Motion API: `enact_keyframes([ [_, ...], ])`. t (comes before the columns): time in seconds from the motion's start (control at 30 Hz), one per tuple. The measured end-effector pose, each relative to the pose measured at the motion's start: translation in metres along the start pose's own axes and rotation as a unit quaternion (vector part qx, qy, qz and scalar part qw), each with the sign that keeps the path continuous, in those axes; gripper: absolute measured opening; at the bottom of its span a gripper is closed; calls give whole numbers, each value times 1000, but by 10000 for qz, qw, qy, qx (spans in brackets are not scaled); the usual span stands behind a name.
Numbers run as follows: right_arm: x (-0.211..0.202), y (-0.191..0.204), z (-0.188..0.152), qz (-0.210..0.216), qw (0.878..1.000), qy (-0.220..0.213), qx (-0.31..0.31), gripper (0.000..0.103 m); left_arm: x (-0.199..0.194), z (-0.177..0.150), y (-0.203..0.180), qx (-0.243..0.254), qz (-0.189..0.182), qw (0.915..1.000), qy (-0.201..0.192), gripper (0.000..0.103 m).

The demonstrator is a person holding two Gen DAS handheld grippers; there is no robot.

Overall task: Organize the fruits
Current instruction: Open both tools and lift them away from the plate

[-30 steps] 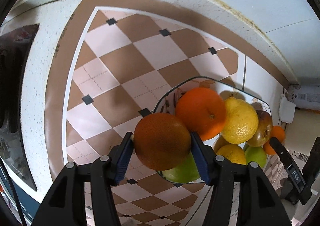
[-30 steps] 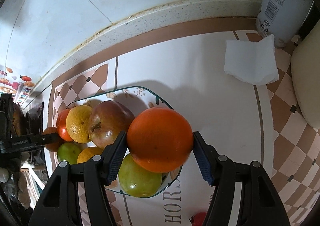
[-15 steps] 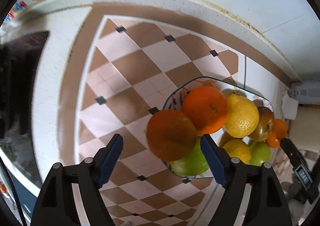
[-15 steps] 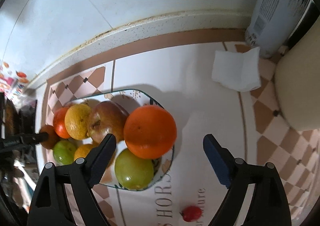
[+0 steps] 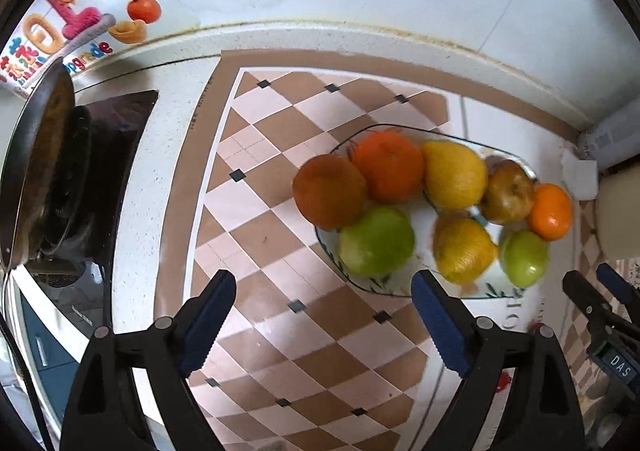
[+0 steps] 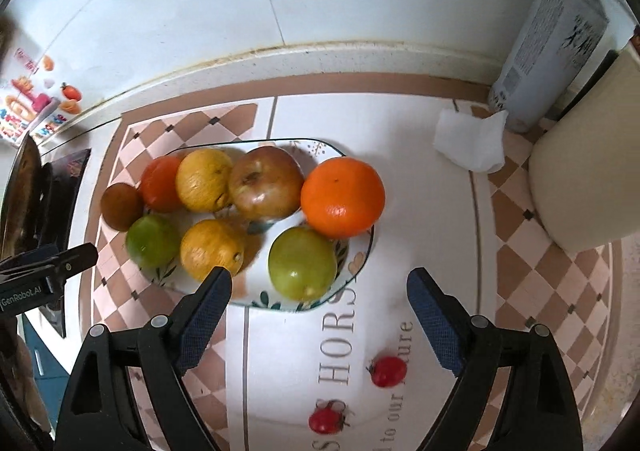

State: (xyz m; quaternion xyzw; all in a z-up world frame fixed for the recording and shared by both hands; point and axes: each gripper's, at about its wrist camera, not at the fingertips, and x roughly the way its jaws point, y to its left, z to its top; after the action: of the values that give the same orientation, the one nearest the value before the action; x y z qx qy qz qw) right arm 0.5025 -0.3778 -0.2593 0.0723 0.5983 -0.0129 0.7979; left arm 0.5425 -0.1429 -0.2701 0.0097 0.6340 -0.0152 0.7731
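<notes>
Left wrist view first: the left gripper (image 5: 322, 315) hangs above the checkered mat (image 5: 280, 331), its blue-padded fingers (image 5: 208, 315) spread wide with nothing between them, pointed down and forward at the near edge of the glass plate (image 5: 500, 293). On that plate's left end a dark orange (image 5: 329, 190) sits half over the rim, touching a brighter orange (image 5: 387, 166) and a green apple (image 5: 376, 241). Two yellow lemons, a reddish apple and more fruit crowd the rest of the plate.

Over to the right wrist view: the right gripper (image 6: 318, 305) is released too, jaws wide apart, tilted down over the plate's near rim (image 6: 360, 263). One big orange (image 6: 342, 196) rests on the plate's right end, overhanging the edge, pressed against the red apple (image 6: 266, 182) and just above a second green apple (image 6: 302, 264). Its left finger (image 6: 204, 311) overlaps a lemon (image 6: 212, 249) in this view. Off at the left edge, the left gripper's tip (image 6: 76, 257) shows beside the plate. A white tissue (image 6: 470, 141) lies well to the right, near a carton (image 6: 548, 51).
</notes>
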Motion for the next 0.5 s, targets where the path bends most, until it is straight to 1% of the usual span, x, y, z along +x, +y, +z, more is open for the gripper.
enact_keyframes([
  [0.1,-21,1,-9,25,9999,-140,-4,91,-16,-13,-4,41,19,9996,-272,90],
  [0.23,-49,6,-23,39,9993,-372,-14,91,-47,-30,-5,213,84,9975,-667,90],
  [0.5,-112,23,-66,82,9967,-807,23,91,-107,-77,3,393,-24,9909,-1286,90],
])
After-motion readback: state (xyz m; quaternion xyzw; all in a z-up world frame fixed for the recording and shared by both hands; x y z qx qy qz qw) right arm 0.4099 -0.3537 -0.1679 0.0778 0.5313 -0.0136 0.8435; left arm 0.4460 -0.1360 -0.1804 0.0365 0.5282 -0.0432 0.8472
